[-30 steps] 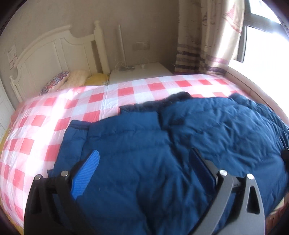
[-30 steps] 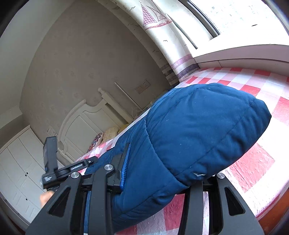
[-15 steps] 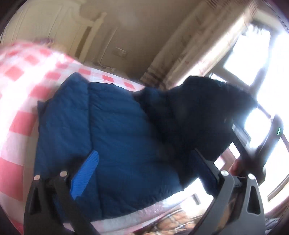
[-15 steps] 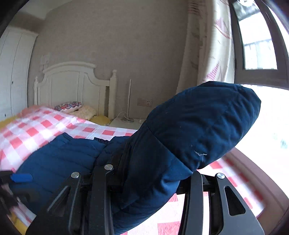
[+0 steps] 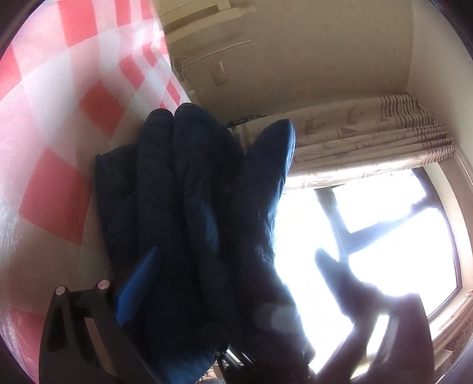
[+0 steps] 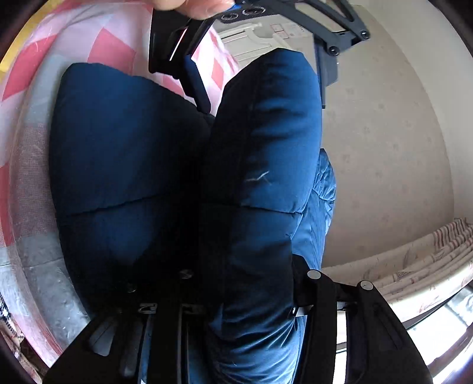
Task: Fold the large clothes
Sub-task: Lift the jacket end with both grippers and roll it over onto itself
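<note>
A dark blue padded jacket [image 5: 189,192] lies in thick folds on the bed with the red-and-white checked sheet [image 5: 53,192]. My left gripper [image 5: 233,257] is rolled on its side and stands open, a fold between its fingers. Its blue pad [image 5: 139,286] is apart from the cloth, and the other finger is hidden. In the right wrist view the jacket [image 6: 266,133] bulges out of my right gripper [image 6: 239,271]. Those jaws are opening, still pressing the fold. The left gripper [image 6: 263,97] straddles the fold's far end, held by a hand [image 6: 192,6].
The bed's edge runs along the left, with sheet [image 6: 29,162] showing there. A white headboard [image 5: 201,17] and a wall socket [image 5: 220,73] lie beyond. Striped curtains [image 5: 369,133] and a glaring window [image 5: 384,236] fill the right. A blurred hand [image 5: 399,339] shows there.
Both views have rolled by about a quarter turn. The right gripper has carried its jacket fold across onto the rest of the jacket, close to the left gripper.
</note>
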{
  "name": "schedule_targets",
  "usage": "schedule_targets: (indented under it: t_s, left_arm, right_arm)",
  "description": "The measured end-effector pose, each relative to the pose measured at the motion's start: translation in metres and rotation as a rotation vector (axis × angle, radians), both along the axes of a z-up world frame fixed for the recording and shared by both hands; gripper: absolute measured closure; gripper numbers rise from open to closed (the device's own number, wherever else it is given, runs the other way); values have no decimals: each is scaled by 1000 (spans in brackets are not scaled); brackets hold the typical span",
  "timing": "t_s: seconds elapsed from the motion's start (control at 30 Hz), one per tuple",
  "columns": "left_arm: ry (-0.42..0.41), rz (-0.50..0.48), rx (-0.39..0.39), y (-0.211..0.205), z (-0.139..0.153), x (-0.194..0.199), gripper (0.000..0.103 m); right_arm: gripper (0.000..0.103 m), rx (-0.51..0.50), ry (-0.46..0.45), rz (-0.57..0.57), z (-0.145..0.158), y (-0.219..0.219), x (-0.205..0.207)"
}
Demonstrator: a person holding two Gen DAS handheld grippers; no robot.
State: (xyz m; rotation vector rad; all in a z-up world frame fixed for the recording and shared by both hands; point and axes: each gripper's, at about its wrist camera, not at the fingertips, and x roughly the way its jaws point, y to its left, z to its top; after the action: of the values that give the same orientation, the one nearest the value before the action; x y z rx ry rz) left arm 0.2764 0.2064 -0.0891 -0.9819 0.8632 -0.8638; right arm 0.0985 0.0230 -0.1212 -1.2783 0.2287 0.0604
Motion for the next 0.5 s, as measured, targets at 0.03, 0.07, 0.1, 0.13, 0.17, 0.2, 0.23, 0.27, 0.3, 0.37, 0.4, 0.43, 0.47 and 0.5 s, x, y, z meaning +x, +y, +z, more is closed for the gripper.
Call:
schedule_targets:
  t_s: [0.03,0.07,0.1,0.13,0.17,0.2,0.23,0.27,0.3,0.37,0.4,0.43,0.47,0.5]
  left_arm:
    - [-11,-16,15,-4,6,5,2]
    - [-20,-33,41,-10,12,12,2]
    - [-25,-52,88,-17,17,18,2]
    - [-25,-68,148,-27,22,25,2]
    - [-23,-78,201,-37,25,30,2]
    - [-20,-92,242,-45,27,37,2]
    - [-15,-115,260,-53,28,44,2]
    - [-11,-139,265,-59,29,49,2]
    - [-7,-150,275,-67,32,56,2]
    - [5,-149,328,-78,38,68,2]
    - [11,-160,360,-86,42,74,2]
    - [12,-182,397,-95,46,79,2]
    - [3,-203,446,-104,50,83,2]
    - [-6,-220,519,-114,54,86,2]
  right_arm:
    - [58,4,-13,9,-1,-3,-3]
    - [58,14,-24,16,-1,-6,-6]
    - [58,28,-32,23,0,-8,-9]
    - [58,44,-37,28,2,-11,-11]
    - [58,61,-43,34,4,-14,-13]
    - [58,77,-48,41,6,-16,-16]
    - [59,91,-52,49,7,-19,-19]
    - [59,101,-56,59,8,-23,-22]
    - [59,104,-59,68,8,-27,-25]
    - [59,95,-60,85,5,-32,-27]
    - [59,90,-63,91,4,-33,-28]
    - [59,86,-65,92,3,-36,-30]
    - [59,78,-70,92,2,-37,-30]
    - [59,73,-75,93,1,-37,-31]
